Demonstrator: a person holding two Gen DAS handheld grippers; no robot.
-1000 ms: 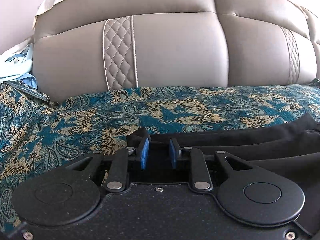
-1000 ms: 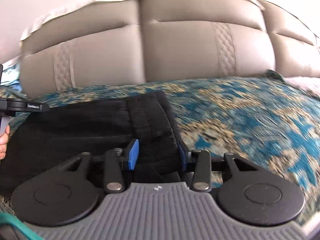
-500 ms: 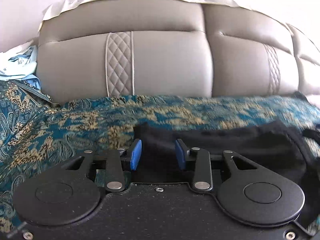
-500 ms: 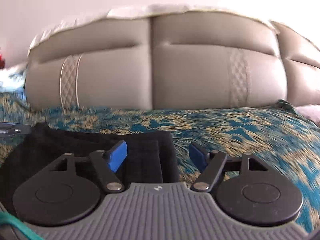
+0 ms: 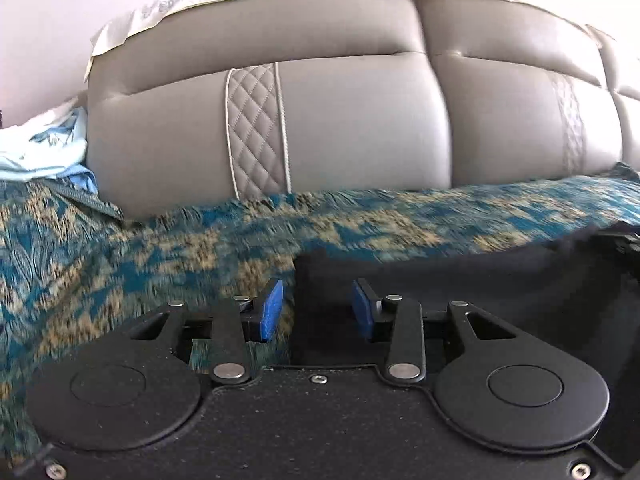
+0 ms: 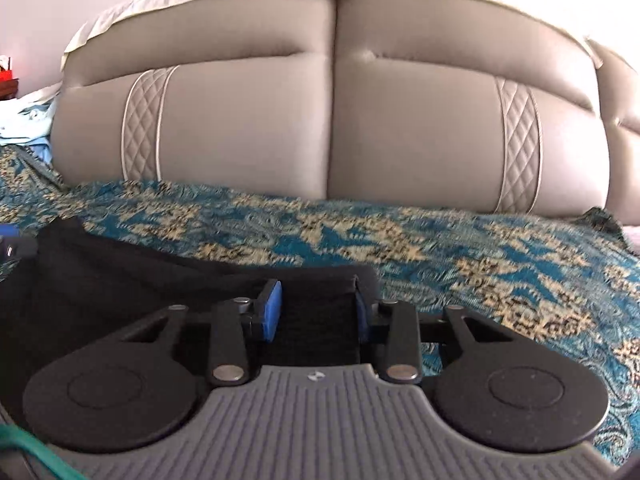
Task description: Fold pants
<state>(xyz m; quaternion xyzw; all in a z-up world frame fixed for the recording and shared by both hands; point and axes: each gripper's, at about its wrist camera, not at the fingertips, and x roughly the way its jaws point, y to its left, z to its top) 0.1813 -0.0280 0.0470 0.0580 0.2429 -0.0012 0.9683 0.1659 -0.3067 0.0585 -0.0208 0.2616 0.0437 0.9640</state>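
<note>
Black pants (image 5: 480,280) lie on a teal and gold patterned bedspread (image 5: 120,264), running right from my left gripper. My left gripper (image 5: 318,310) is opening. The pants' left edge lies between its blue pads, and the left pad (image 5: 272,308) stands clear of the cloth. In the right wrist view the pants (image 6: 140,276) spread to the left. My right gripper (image 6: 316,310) is closing on their right end. That cloth fills the gap between its pads, and its edge bunches up against the right pad (image 6: 362,312).
A grey padded headboard (image 5: 360,120) rises behind the bed, with a white sheet draped over its top. A light blue and white cloth (image 5: 44,152) is heaped at the far left. Bare bedspread (image 6: 500,264) stretches to the right of the pants.
My left gripper let go of the pants' edge and its pads spread apart. My right gripper opened wide, then closed in on the pants' right end. Both views now sit slightly higher.
</note>
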